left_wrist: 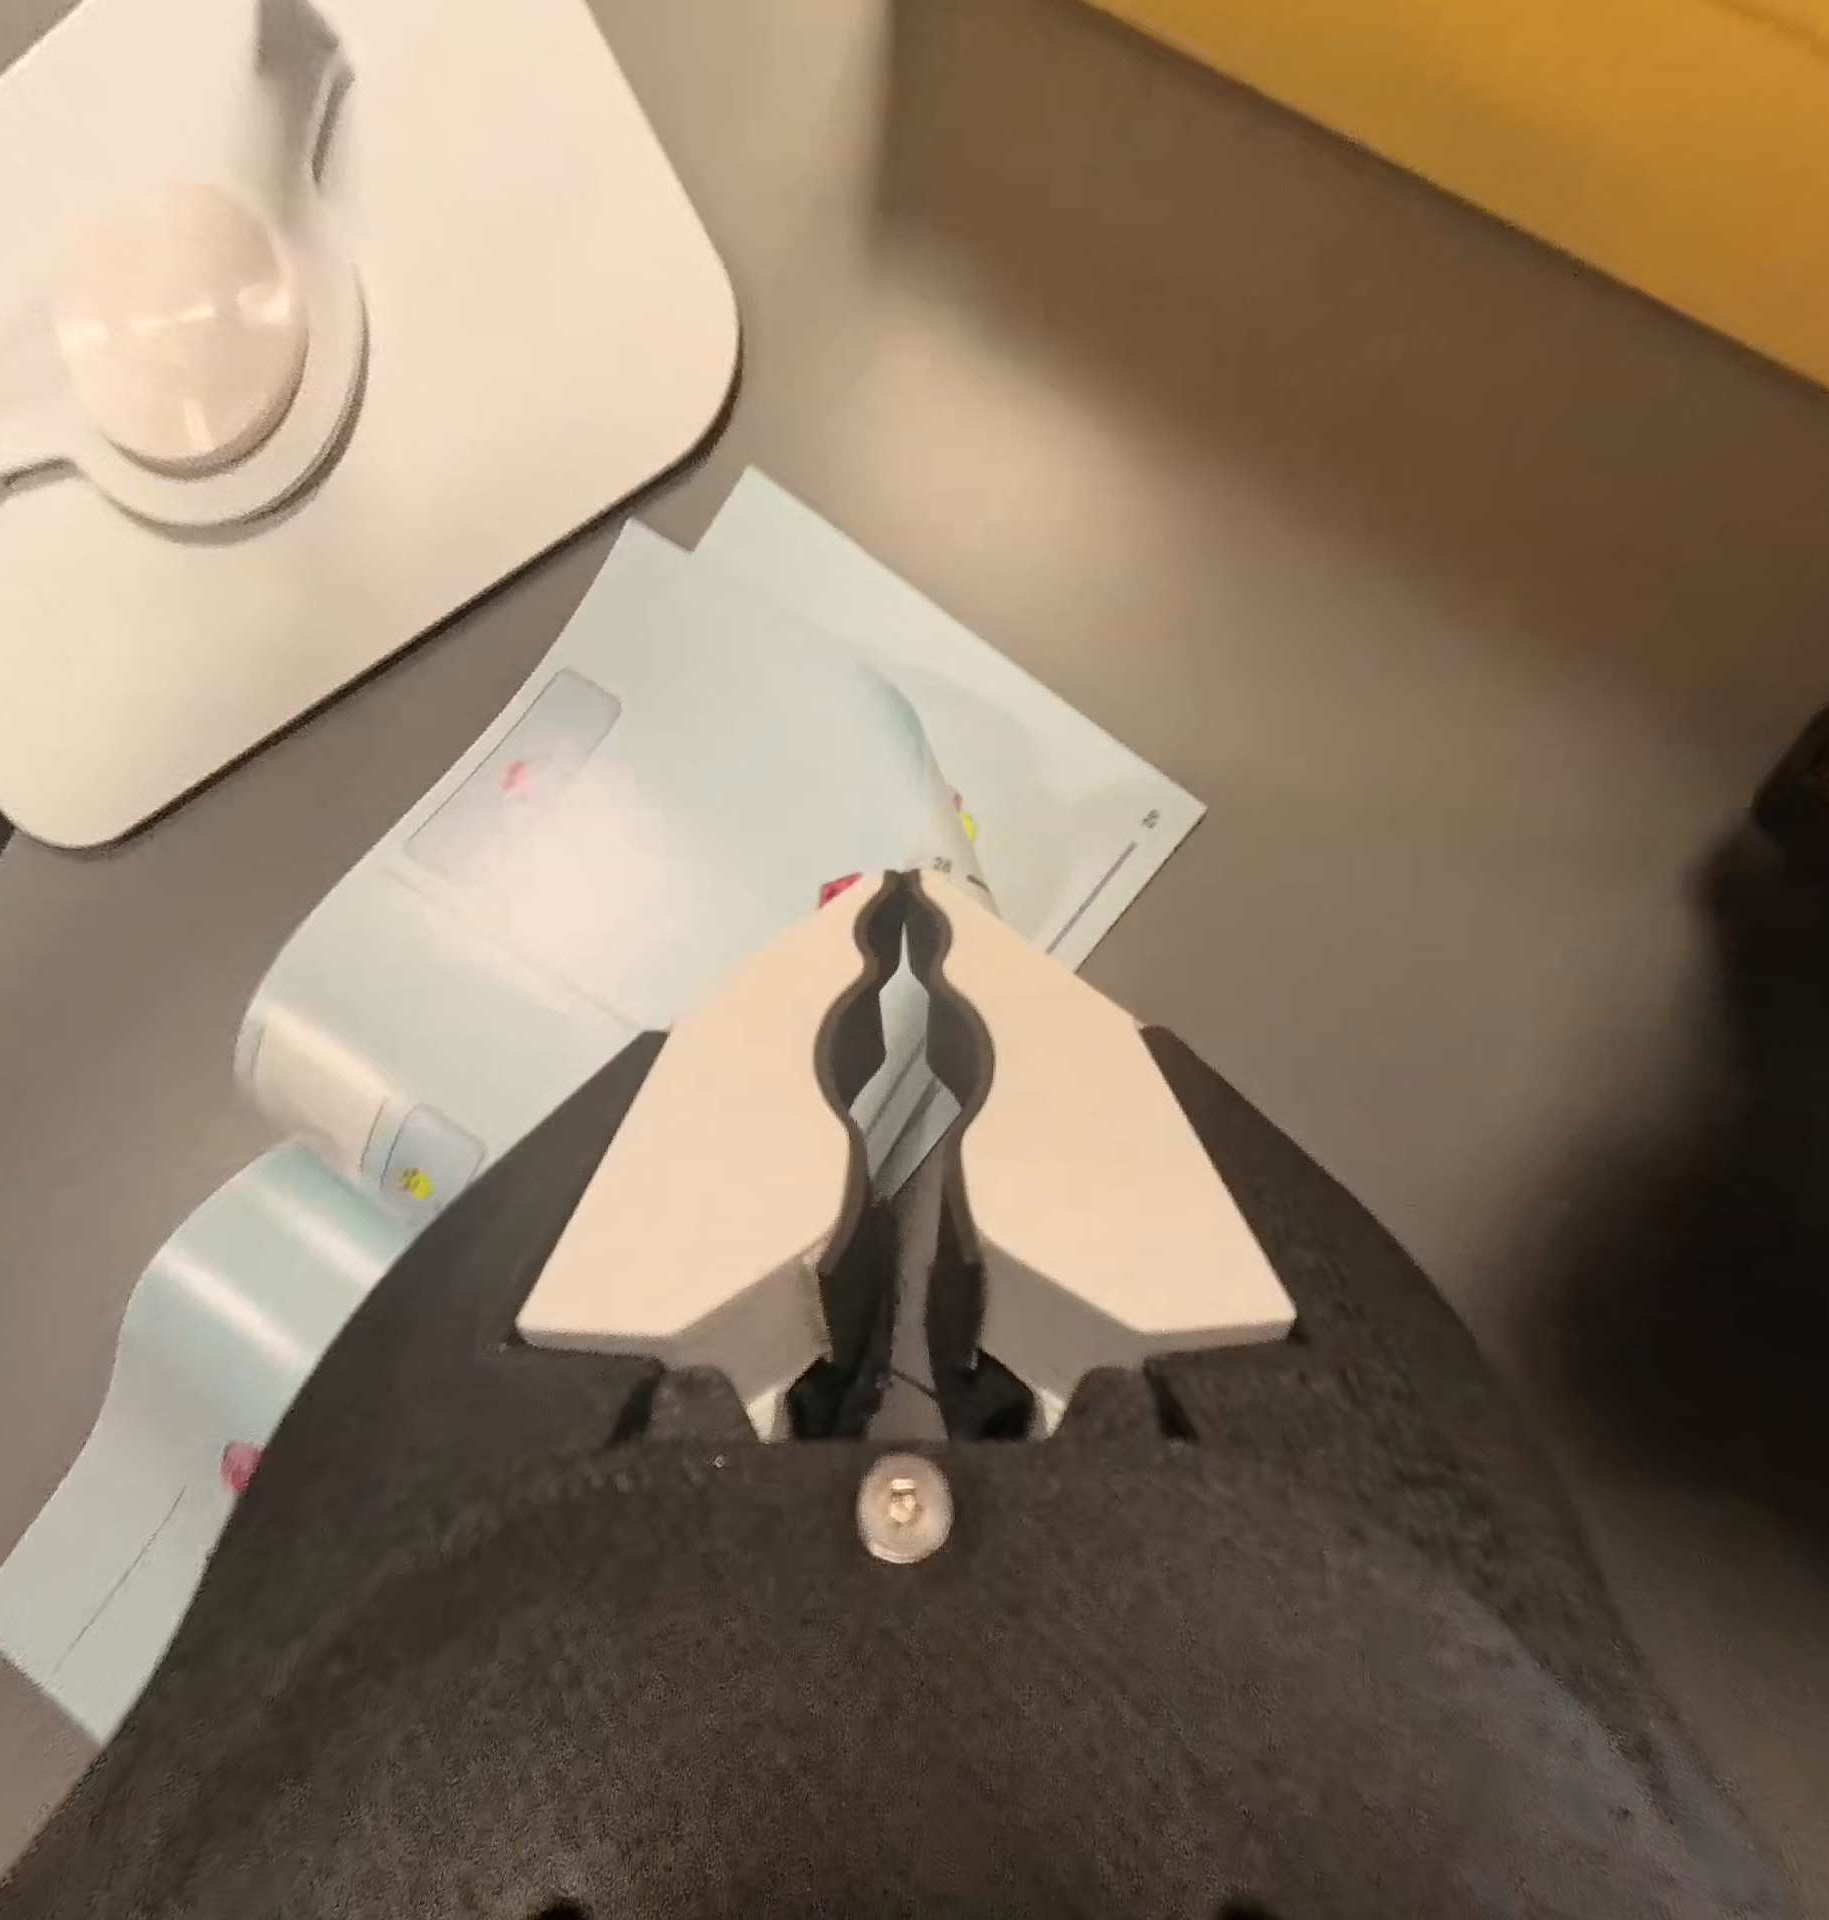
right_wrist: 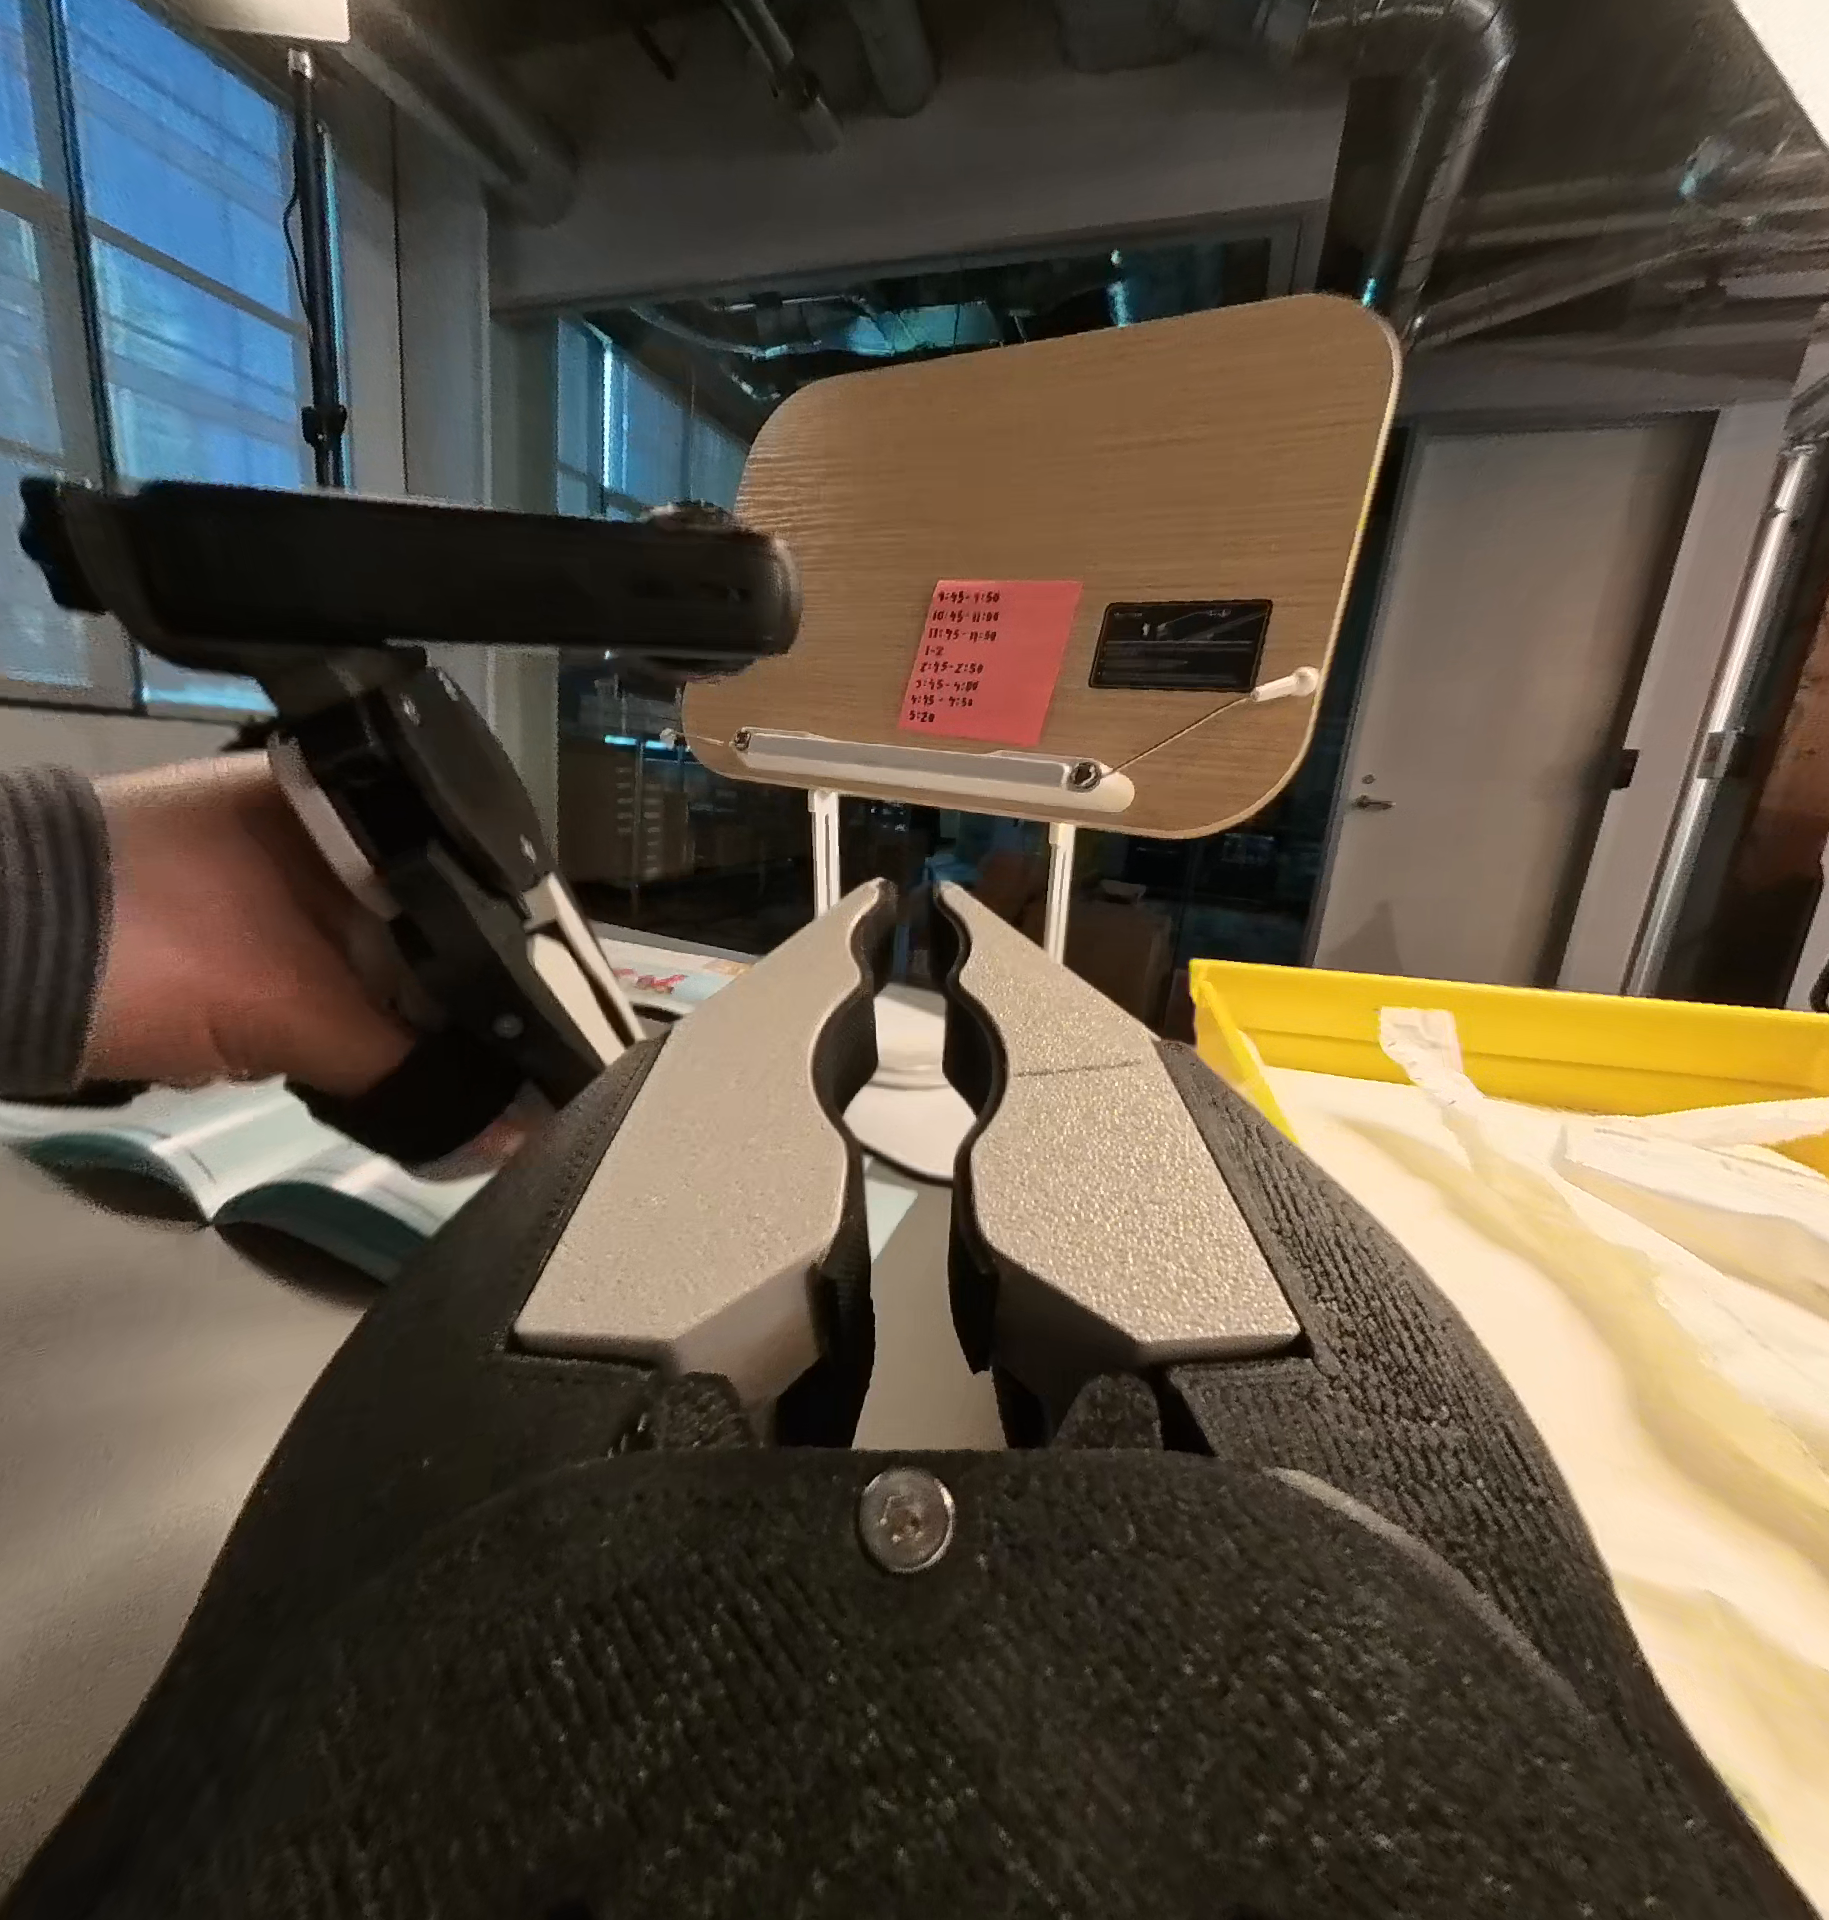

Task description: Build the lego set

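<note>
The left hand-held gripper (left_wrist: 905, 883) is clenched on the edge of a single page (left_wrist: 925, 758) of a pale blue booklet (left_wrist: 681, 727). The booklet lies open on the grey-brown worktop (left_wrist: 1305, 520). The page is pinched at the very tips of the fingers and curls up from the spread beneath.

Paper this thin and glossy is judged likely to crease or tear if it is pulled sharply. A gentle arc along the page's own curl, with only the one sheet caught, would be the careful way to handle it.

Just beyond the booklet stands a smooth white plate with rounded corners (left_wrist: 422, 468), which carries a clear dome.

The right hand-held gripper (right_wrist: 915, 899) is held well clear of the booklet. Its wavy-padded grey fingers (right_wrist: 1076, 1122) are drawn almost together, and nothing is seen between them. Ahead of it, a wood-grain book stand (right_wrist: 1097, 468) is raised on white legs, with a white ledge, a pink note (right_wrist: 993, 660) and a black label. A yellow plastic bin (right_wrist: 1512, 1039) holding crumpled cream paper (right_wrist: 1512, 1299) is seen just to its right. To its left, a hand (right_wrist: 235, 935) grips the other tool.
</note>
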A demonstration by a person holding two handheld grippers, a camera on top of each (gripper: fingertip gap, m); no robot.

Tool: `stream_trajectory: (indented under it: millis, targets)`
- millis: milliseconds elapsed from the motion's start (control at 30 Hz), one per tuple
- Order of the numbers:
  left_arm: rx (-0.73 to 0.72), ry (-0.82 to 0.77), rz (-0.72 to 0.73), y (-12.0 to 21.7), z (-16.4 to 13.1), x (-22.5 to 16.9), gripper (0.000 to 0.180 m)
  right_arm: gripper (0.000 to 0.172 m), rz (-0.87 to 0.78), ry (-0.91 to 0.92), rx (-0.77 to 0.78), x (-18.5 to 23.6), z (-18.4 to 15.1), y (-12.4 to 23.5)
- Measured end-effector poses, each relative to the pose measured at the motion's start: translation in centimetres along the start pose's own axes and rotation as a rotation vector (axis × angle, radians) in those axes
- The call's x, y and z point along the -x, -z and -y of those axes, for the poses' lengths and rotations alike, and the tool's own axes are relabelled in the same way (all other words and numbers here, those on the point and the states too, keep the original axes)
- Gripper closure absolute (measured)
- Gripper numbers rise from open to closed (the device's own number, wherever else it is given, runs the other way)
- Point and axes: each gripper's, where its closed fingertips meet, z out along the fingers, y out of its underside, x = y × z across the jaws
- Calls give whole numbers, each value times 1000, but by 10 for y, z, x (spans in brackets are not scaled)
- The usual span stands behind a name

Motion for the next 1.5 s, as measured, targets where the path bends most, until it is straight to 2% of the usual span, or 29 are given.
stream_trajectory:
  millis: [67,300,400,533,667,800,867,967,1033,1100,1167,1300,1500]
  targets:
    - [5,36,3,7,-3,7,180,172,32,6,81,6,-13,-4]
    - [-148,143,-66,61,1,28,180,172,282,189,697,60,-106,-12]
    - [-199,177,-159,73,3,28,180,172,340,96,876,72,-133,-16]
    - [-259,228,-341,84,7,21,180,172,360,-177,886,80,-137,-38]
    - [-279,290,-531,96,12,18,178,172,369,-284,853,77,-132,-43]
    - [-284,367,-597,89,24,30,169,172,351,-333,828,72,-129,-44]
    - [-270,414,-673,79,30,26,159,172,343,-331,809,71,-126,-45]
    - [-254,526,-819,68,42,17,131,172,337,-314,779,70,-122,-46]
    - [-211,567,-837,54,42,17,119,172,342,-301,772,71,-121,-45]
    - [-165,577,-817,40,39,16,117,172,346,-280,764,72,-120,-45]
    - [-140,571,-804,33,39,13,120,172,352,-257,758,74,-119,-45]
    - [-124,540,-768,30,39,11,141,172,357,-235,755,75,-118,-45]
    - [-126,576,-834,36,34,11,168,172,361,-245,745,75,-117,-45]
